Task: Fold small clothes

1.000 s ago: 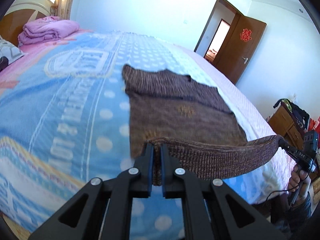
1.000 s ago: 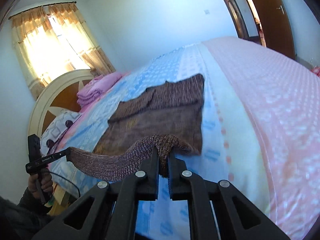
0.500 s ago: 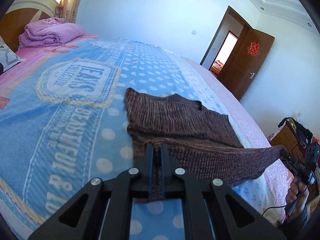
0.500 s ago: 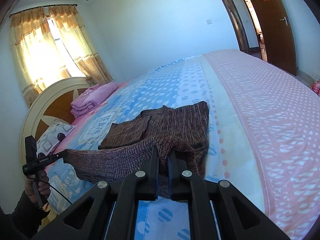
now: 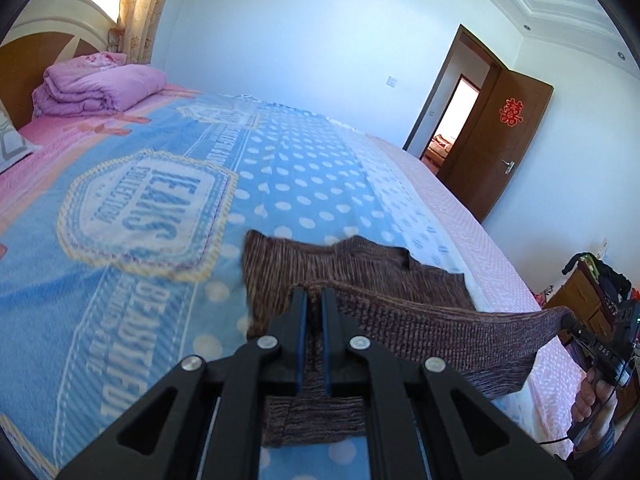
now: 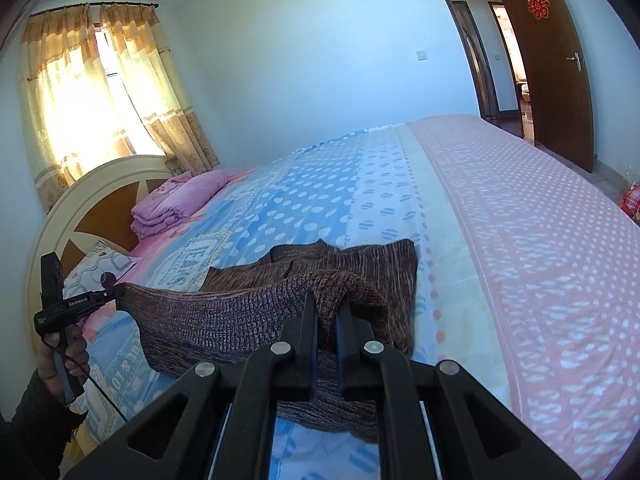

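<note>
A small brown knitted sweater (image 5: 352, 276) (image 6: 360, 264) lies on the bed, its far half flat on the blue dotted cover. Its near hem is lifted and stretched in a band between both grippers, doubling over the flat part. My left gripper (image 5: 314, 294) is shut on the hem's left corner, and it also shows at the left of the right wrist view (image 6: 116, 291). My right gripper (image 6: 326, 300) is shut on the other corner, seen at the far right of the left wrist view (image 5: 566, 320). A hand holds each gripper's handle.
The bed cover (image 5: 140, 240) is blue with white dots, pink along the right side (image 6: 540, 260). A folded purple quilt (image 5: 96, 88) and a pillow (image 6: 96, 268) lie by the headboard. A brown door (image 5: 496, 148) stands open; a wooden cabinet (image 5: 580, 300) stands beside the bed.
Both grippers have carried the lifted hem forward and upward over the sweater. Less of the flat part shows now, and the fold has advanced toward the far end.
</note>
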